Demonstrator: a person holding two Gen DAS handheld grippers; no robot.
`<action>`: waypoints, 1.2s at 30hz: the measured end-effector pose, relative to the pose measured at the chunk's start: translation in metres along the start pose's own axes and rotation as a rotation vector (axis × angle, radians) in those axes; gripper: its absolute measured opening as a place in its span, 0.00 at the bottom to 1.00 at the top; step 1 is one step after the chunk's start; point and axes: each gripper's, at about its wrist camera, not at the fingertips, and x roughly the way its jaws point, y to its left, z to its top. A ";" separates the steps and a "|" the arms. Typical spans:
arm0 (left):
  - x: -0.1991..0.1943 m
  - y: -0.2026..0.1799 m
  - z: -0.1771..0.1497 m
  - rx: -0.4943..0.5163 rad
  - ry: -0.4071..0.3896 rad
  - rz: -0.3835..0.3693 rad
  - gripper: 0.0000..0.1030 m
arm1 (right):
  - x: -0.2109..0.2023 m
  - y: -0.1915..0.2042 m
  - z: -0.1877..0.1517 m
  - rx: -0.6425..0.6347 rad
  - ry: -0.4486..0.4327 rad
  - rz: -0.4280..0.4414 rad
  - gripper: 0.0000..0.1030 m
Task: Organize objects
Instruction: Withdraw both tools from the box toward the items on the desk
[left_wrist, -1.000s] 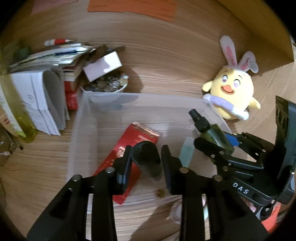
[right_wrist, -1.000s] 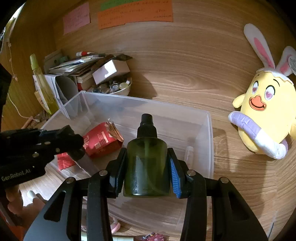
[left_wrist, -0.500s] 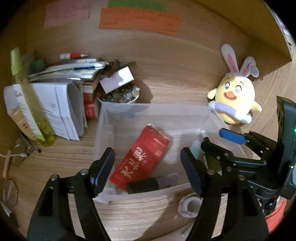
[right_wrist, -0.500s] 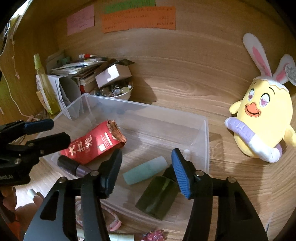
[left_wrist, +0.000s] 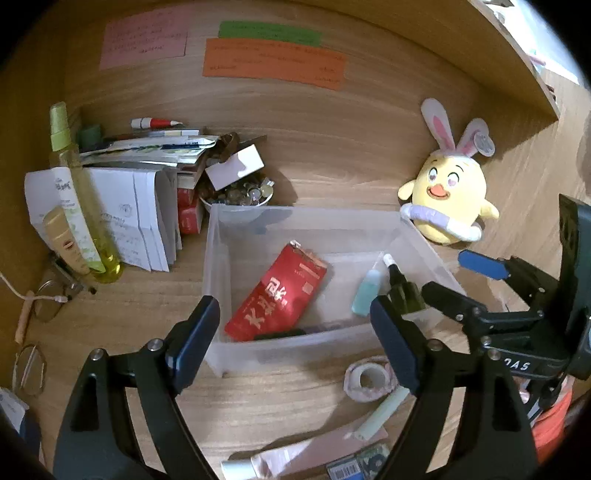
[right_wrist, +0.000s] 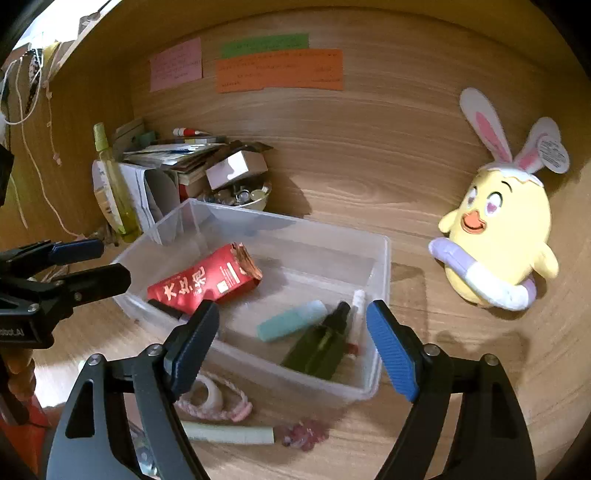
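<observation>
Both claws (left_wrist: 295, 332) (right_wrist: 291, 343) newly agape, empty, above bin (right_wrist: 380, 280)

Left gripper (left_wrist: 295, 325) held wide open, jaws just opened, nothing gripped; red packet (left_wrist: 277, 295) seen lying inside clear bin (left_wrist: 218, 236).

The surface (right_wrist: 369, 177) under my work was wood-grain, matt and smooth. The bin (right_wrist: 382, 295) was clear, slightly frosted plastic. In it lay a glossy red paper pack (right_wrist: 207, 280), a dark green translucent plastic bottle (right_wrist: 317, 350) and a matt teal tube (right_wrist: 291, 325). The yellow toy (right_wrist: 498, 243) was soft plush. My right hand-held gripper (right_wrist: 291, 350) had ribbed blue pads (right_wrist: 391, 354) on matt black plastic.
</observation>
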 end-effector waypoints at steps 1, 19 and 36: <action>-0.001 0.000 -0.003 0.002 0.003 0.001 0.83 | -0.002 -0.001 -0.003 0.002 0.002 -0.002 0.78; 0.003 -0.013 -0.052 0.045 0.104 -0.012 0.86 | 0.001 -0.027 -0.067 0.072 0.138 -0.039 0.78; 0.031 -0.047 -0.075 0.109 0.258 -0.104 0.86 | 0.027 -0.018 -0.080 0.043 0.216 0.013 0.35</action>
